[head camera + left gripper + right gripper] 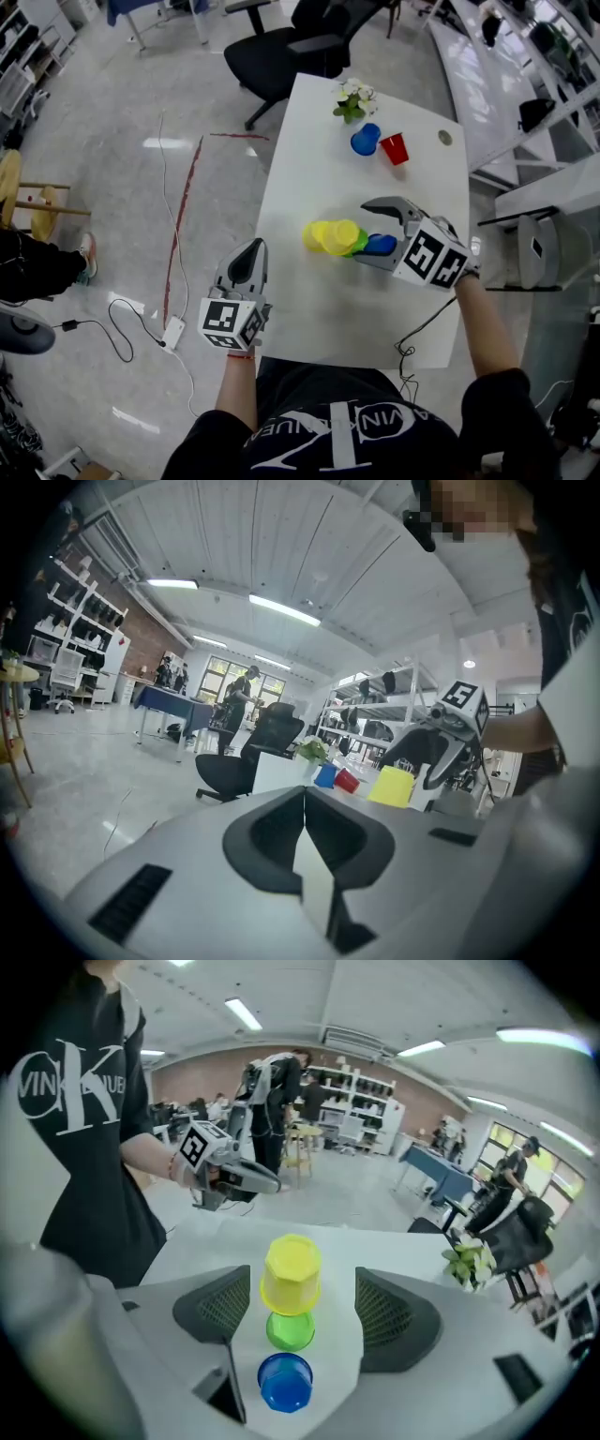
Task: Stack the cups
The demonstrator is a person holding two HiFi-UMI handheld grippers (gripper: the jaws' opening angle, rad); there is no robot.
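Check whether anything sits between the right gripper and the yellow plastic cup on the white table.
Yes. A blue plastic cup sits nearest the right gripper, between its open jaws, and a green plastic cup stands behind it, right before the yellow plastic cup.

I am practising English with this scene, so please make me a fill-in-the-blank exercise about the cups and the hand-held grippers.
1. The right hand-held gripper has its jaws ___.
2. The left hand-held gripper has its jaws ___.
3. The green cup sits ___ the yellow cup and the near blue cup.
4. The red cup and the far blue cup stand on the ___ table.
Missing words: open; shut; between; white.
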